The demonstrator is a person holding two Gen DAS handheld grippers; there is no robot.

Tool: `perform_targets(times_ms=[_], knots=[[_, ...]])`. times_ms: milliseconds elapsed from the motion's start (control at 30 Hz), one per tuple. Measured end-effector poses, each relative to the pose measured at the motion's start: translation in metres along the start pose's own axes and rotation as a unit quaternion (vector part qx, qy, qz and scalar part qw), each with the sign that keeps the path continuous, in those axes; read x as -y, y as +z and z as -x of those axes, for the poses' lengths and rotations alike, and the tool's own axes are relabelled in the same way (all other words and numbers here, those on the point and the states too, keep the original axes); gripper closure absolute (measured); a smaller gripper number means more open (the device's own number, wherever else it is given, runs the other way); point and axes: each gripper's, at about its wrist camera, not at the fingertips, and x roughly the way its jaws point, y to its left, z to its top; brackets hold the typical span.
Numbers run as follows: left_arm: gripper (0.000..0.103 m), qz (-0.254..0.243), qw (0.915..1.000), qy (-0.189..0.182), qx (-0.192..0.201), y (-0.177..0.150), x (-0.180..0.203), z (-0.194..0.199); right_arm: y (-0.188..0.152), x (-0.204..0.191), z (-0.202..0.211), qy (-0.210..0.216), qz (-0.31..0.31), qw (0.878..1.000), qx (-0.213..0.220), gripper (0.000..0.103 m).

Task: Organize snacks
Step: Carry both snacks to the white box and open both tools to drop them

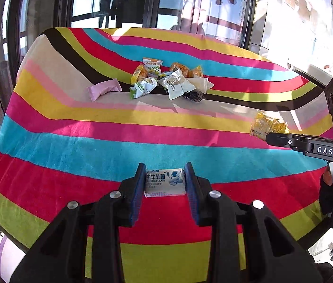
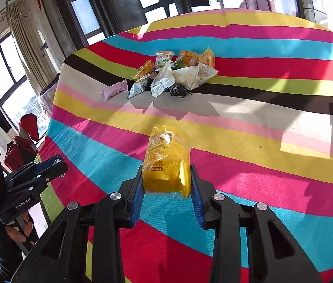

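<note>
Nearest your left wrist camera, at lower centre of the frame, your left tongs (image 1: 165,181) are clamped on a small white candy packet (image 1: 164,182). The blue pads (image 1: 136,195) press on its two short ends, and blue print faces up. The packet hangs above a red stripe of the striped cloth (image 1: 72,146) that covers the counter.

Nearest your right wrist camera, also lower centre, your right tongs (image 2: 166,184) grip a yellow snack bag (image 2: 166,162). The jaws stand narrow on its lower end; the rest of the bag sticks forward past the fingertips, over the pink and yellow stripes.

The remaining snacks sit in a loose pile (image 1: 173,80) in the upper centre of both frames, on the black and grey stripes. It holds white wrappers with green print, orange-yellow clear packets, and one small dark wrapper at its near edge. A pink packet (image 1: 104,89) lies just left of the pile, apart from it.

In the left view, the right tongs and their yellow bag show at the right edge, mid-height, with your gloved hand (image 1: 331,186) on the handle below. In the right view, the left tongs show at the lower left edge.

Windows (image 2: 86,14) fill the top of both frames; a curtain (image 2: 27,47) hangs at upper left of the right view.
</note>
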Motion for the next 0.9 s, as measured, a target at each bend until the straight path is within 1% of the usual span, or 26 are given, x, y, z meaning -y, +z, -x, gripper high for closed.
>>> perform_targets(times_ms=[133,200,300,433,533,667,733,900], knots=[[0.07,0.024,0.9993,0.02,0.019,-0.009,-0.023,0.024,-0.008,-0.037,-0.002,0.024,0.034,0.999,-0.013,0.067],[0.07,0.03,0.9985,0.039,0.025,-0.014,-0.037,0.037,-0.012,-0.06,-0.004,0.039,0.061,0.997,-0.018,0.067],[0.07,0.051,0.9965,0.061,0.027,-0.028,-0.059,0.058,-0.021,-0.096,-0.005,0.061,0.101,0.993,-0.022,0.067],[0.07,0.089,0.9921,0.085,0.023,-0.053,-0.09,0.085,-0.031,-0.14,-0.007,0.104,0.146,0.983,-0.029,0.067],[0.07,0.108,0.9878,0.112,0.012,-0.075,-0.108,0.101,-0.041,-0.177,-0.009,0.138,0.187,0.972,-0.041,0.067],[0.07,0.143,0.9793,0.143,-0.006,-0.108,-0.134,0.116,-0.066,-0.227,-0.015,0.174,0.254,0.949,-0.067,0.067],[0.07,0.156,0.9747,0.159,-0.02,-0.124,-0.145,0.119,-0.08,-0.246,-0.021,0.184,0.281,0.938,-0.084,0.067],[0.07,0.181,0.9669,0.172,-0.051,-0.156,-0.16,0.12,-0.114,-0.284,-0.033,0.198,0.345,0.909,-0.121,0.067]])
